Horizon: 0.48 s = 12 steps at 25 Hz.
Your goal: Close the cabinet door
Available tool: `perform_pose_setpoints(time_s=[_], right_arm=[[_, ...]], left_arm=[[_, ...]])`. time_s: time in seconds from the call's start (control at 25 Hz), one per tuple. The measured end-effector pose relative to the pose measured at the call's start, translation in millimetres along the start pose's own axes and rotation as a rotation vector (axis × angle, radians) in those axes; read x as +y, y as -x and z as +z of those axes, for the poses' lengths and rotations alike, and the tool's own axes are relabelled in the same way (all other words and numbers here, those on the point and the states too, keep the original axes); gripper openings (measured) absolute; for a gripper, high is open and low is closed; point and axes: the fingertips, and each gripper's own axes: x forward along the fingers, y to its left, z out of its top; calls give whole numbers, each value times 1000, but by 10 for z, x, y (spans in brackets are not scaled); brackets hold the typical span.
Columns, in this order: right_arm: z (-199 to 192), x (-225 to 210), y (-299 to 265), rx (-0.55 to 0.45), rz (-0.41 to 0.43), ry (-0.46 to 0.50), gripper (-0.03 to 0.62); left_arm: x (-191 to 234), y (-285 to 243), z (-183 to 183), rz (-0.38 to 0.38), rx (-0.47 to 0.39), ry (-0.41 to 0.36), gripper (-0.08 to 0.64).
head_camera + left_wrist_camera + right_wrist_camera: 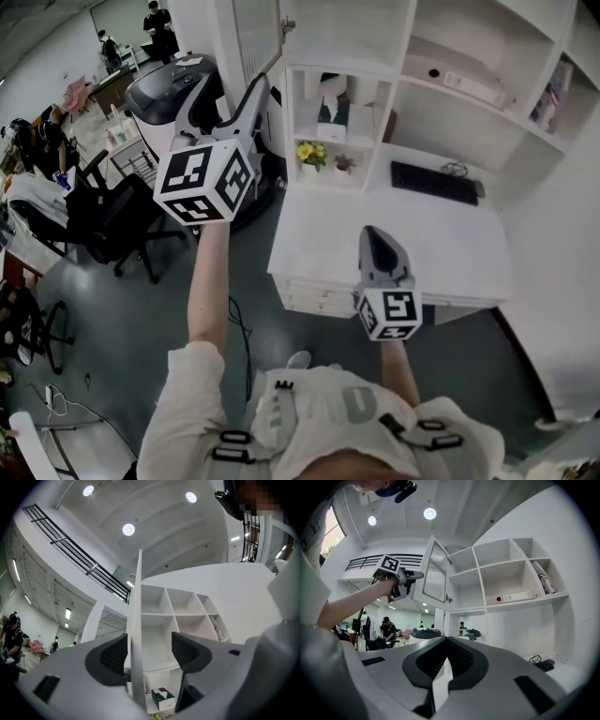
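The white cabinet door (255, 37) with a ribbed glass panel stands swung open at the top left of the shelf unit (403, 56). My left gripper (261, 89) is raised to it. In the left gripper view the door (136, 620) shows edge-on between the spread jaws of the left gripper (150, 653), close to the left jaw, with a gap on the right side. The right gripper view shows the door (435, 573) with the left gripper (415, 576) at its outer edge. My right gripper (375, 234) hangs low over the desk; its jaws (446, 641) meet, holding nothing.
Below the shelves is a white desk (441, 253) with a black keyboard (434, 182). Cubbies hold a tissue box (330, 122) and yellow flowers (310, 153). A printer (173, 89) and a black office chair (112, 220) stand to the left; people are far off.
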Motion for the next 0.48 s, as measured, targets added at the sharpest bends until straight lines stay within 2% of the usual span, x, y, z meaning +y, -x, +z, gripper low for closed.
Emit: perform_pose_setpoints(time_s=[0.48], right_arm=[[-12, 64, -61, 8, 23, 11, 5]], left_arm=[[-71, -31, 10, -58, 12, 9, 278]])
